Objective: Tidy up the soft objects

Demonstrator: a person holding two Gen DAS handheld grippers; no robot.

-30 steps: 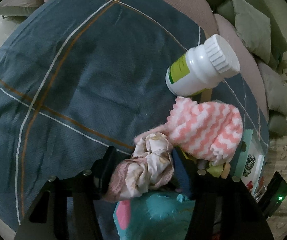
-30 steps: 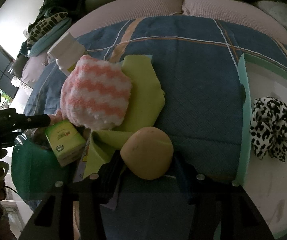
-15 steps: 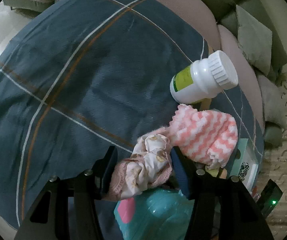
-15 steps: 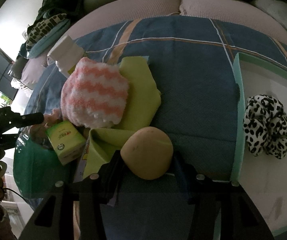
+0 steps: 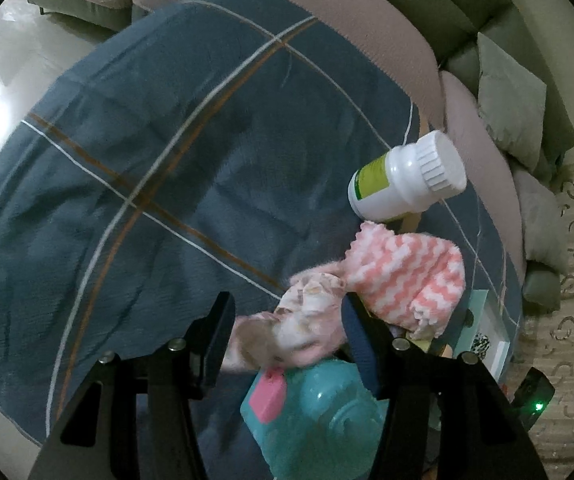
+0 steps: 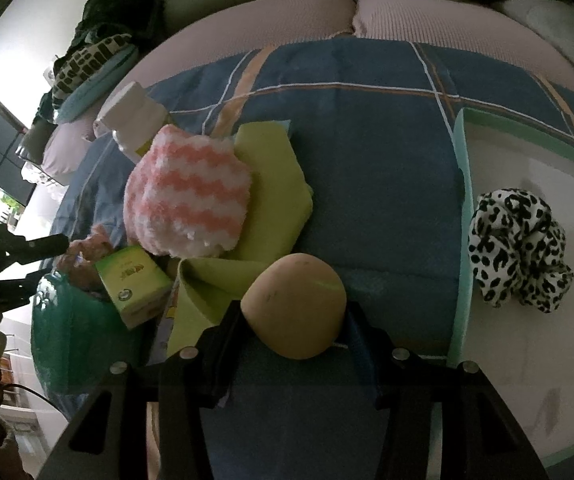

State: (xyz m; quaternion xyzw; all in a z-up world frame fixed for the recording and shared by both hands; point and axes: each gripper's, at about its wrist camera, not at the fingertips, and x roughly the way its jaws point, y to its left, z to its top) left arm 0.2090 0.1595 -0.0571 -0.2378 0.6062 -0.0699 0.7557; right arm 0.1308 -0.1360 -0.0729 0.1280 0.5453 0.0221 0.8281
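Your left gripper (image 5: 287,330) squeezes one pink scrunchie (image 5: 307,316) above the blanket (image 5: 147,160), and your right gripper (image 6: 295,322) squeezes one tan sponge (image 6: 295,306) near the tray's (image 6: 458,240) left edge. The scrunchie could slip out, because only its side is pinched. I count one spotted scrunchie (image 6: 519,240) in the tray, one striped cloth (image 6: 187,200) and one bottle (image 5: 407,180).

The left gripper (image 5: 285,322), at the lower centre of its frame, points steeply down with its jaws clamped on a scrunchie (image 5: 303,320). The right gripper (image 6: 293,322), equally low and steep, grips a sponge (image 6: 295,304).
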